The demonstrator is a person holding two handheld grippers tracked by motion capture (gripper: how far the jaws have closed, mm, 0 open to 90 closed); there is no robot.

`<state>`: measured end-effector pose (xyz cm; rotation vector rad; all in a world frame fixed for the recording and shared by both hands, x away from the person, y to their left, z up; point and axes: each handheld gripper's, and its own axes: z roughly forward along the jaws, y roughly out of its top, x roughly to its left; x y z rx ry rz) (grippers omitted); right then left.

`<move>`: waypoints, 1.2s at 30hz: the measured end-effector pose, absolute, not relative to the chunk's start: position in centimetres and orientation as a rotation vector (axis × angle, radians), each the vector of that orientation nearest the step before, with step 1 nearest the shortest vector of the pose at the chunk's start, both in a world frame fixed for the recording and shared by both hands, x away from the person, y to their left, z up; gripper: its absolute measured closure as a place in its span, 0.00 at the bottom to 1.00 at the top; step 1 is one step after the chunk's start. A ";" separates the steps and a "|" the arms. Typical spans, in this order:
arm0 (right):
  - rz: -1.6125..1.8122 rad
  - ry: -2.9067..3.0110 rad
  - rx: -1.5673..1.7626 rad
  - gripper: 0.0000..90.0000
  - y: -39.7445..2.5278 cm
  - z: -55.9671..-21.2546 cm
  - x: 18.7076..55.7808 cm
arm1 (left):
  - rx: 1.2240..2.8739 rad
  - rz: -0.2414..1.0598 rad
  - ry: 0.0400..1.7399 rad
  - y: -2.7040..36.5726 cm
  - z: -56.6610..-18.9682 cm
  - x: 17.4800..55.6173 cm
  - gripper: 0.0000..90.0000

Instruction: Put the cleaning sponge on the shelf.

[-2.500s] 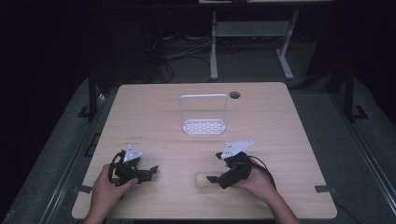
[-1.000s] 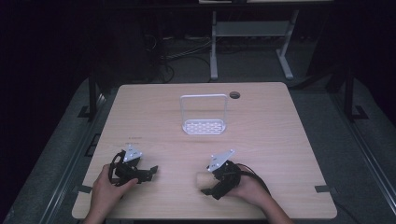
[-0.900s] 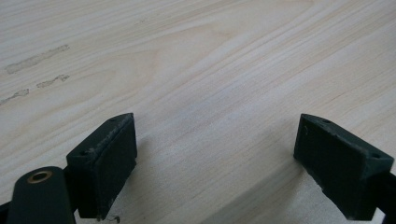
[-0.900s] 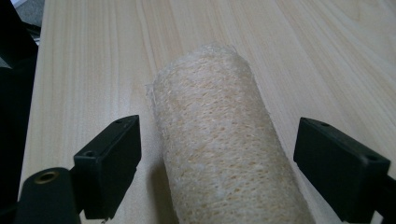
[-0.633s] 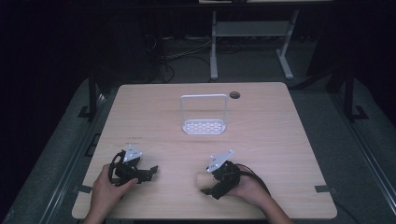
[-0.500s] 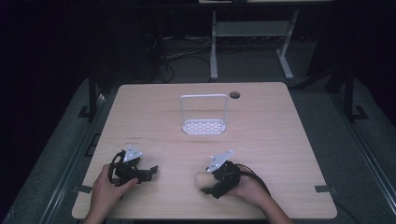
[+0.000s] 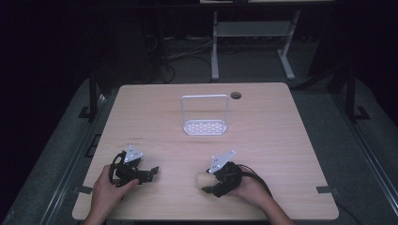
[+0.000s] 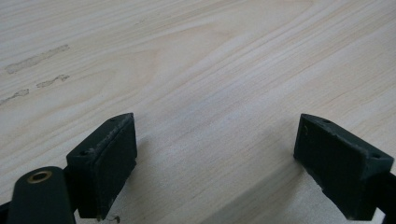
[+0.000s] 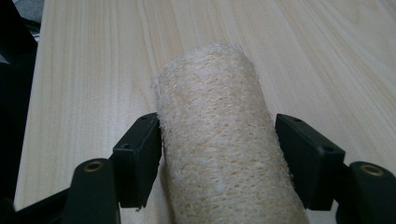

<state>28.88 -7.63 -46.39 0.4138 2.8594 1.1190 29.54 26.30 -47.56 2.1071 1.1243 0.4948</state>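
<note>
I have the pale wooden counter (image 7: 281, 140) under me, long grain lines running across it. Toward its far middle stands a white rack (image 7: 205, 116), a wire arch over a perforated base, with a small dark round hole (image 7: 235, 95) in the counter just right of it. From the high view the loofah roll (image 7: 204, 179) is only a pale stub near the front edge; my right claw view shows its coarse, fibrous weave, lying lengthwise between the pads. My right claw (image 7: 212, 183) is clamped on the loofah roll, both pads (image 9: 140, 156) pressed against its sides. My left claw (image 7: 149, 172) rests at the front left, well apart from the roll, its jaws spread wide over bare wood. The left claw view also shows faint smudge marks (image 8: 35, 60) on the counter. I can read no writing anywhere.
</note>
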 end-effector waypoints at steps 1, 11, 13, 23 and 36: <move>1.118 2.860 0.417 0.38 -7.6 -46.4 28.9 | 2.107 0.495 1.124 26.3 -47.6 29.5 0.14; 1.123 2.849 0.405 0.42 -7.7 -46.3 28.8 | 2.107 0.495 1.124 26.3 -47.6 29.5 0.14; 1.125 2.845 0.402 0.42 -7.7 -46.3 28.8 | 2.107 0.495 1.124 26.3 -47.6 29.5 0.14; 1.155 2.802 0.480 0.42 -8.2 -45.8 28.8 | 2.107 0.495 1.124 26.3 -47.6 29.5 0.14; 1.154 2.734 0.598 0.42 -9.0 -45.6 29.2 | 2.108 0.495 1.124 26.3 -47.6 29.5 0.14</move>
